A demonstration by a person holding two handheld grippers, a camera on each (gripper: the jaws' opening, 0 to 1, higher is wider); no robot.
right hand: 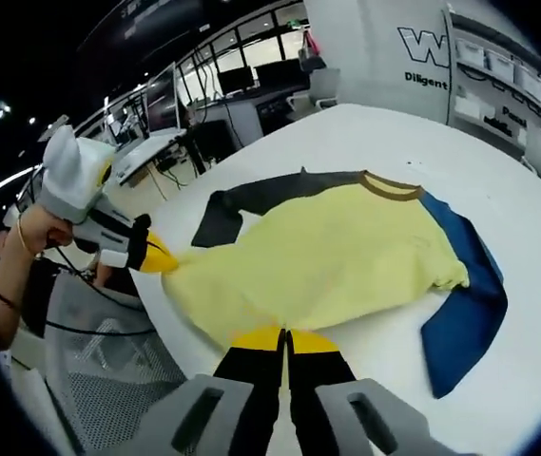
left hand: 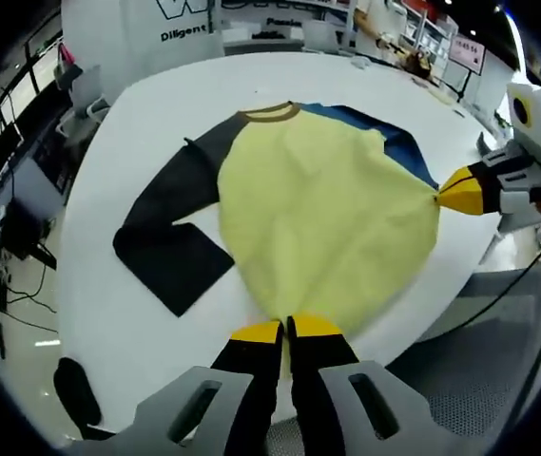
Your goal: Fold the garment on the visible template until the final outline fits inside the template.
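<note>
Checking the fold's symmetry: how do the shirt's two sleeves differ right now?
The dark grey sleeve is charcoal and bends at the elbow; the blue sleeve is royal blue and lies nearly straight. Seen from the left gripper view, the grey sleeve lies fully exposed, while yellow fabric mostly covers the blue one. Both are long and rest on the white table.

yellow body (left hand: 327,218) hides most of the blue sleeve (left hand: 394,142).

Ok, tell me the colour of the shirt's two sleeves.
One sleeve is blue, the other sleeve dark grey-black; the right gripper view shows both best.
</note>
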